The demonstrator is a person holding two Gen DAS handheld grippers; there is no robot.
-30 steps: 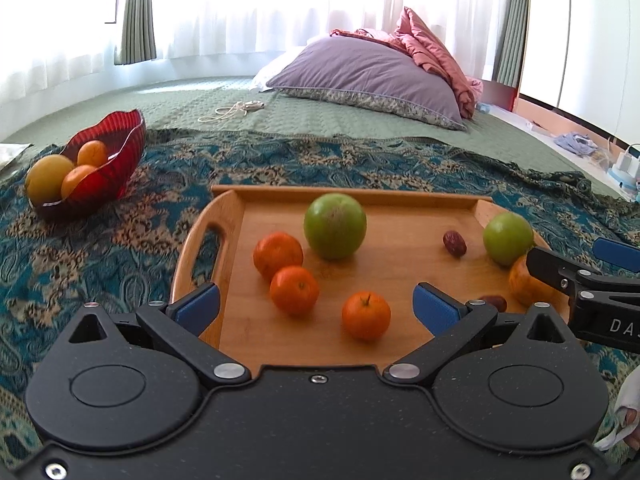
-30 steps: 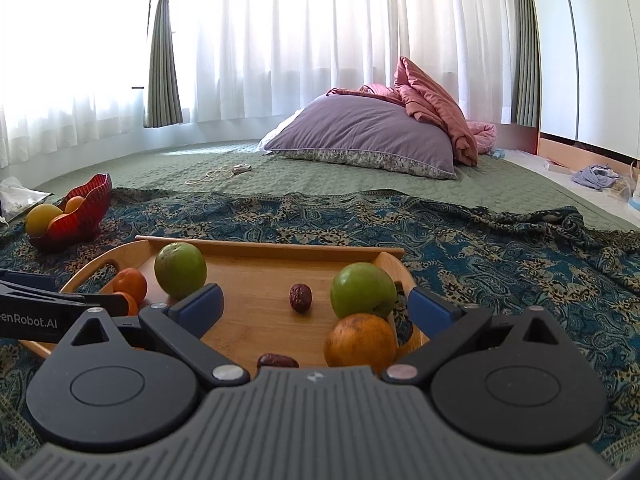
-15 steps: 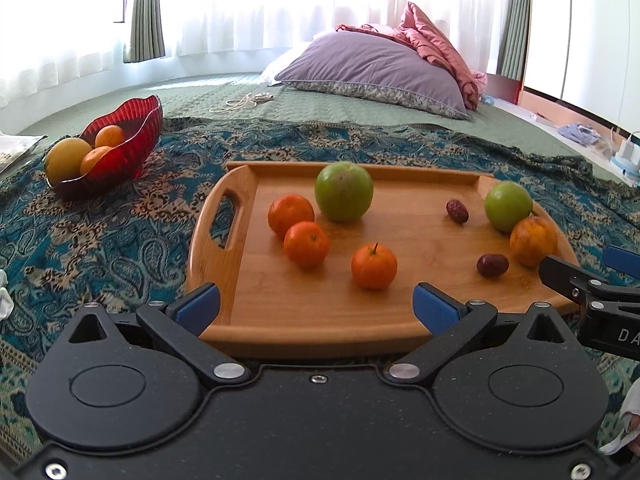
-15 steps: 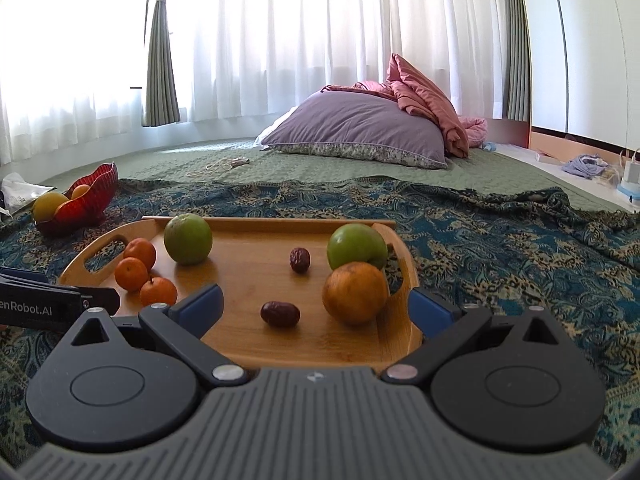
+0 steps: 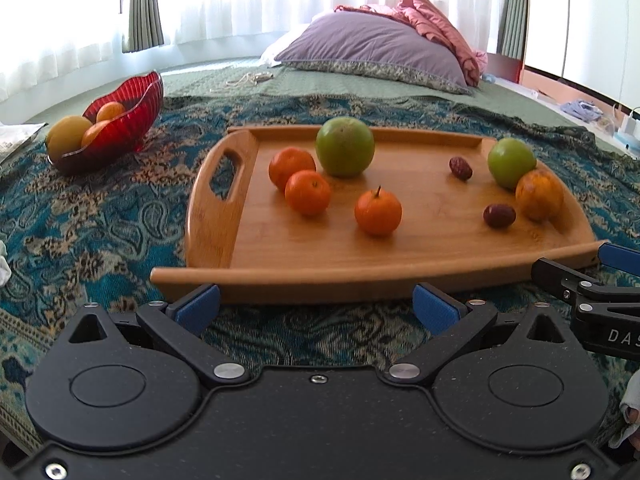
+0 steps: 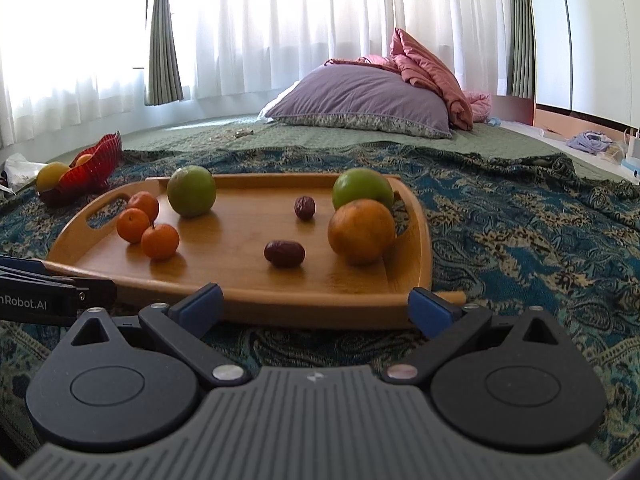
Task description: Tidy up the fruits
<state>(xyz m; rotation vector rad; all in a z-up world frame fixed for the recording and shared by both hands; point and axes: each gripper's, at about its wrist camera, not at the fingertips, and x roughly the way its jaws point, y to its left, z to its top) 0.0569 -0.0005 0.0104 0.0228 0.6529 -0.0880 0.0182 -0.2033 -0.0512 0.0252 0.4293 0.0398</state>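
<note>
Both hand-held grippers have pulled back from the wooden tray (image 5: 400,272), so its near rim now lies just ahead of their fingertips instead of beneath them. The left hand-held gripper (image 5: 318,308) is spread and holds nothing; ahead of it on the tray sit three tangerines (image 5: 378,211), a green apple (image 5: 345,146) behind them, and off to its right two dates (image 5: 499,215), an orange (image 5: 539,195) and a second green apple (image 5: 511,162). The right hand-held gripper (image 6: 314,307) is spread and empty too, facing the orange, while the red bowl (image 5: 132,120) of fruit rests on the patterned blanket (image 5: 100,220) far to the left of both.
</note>
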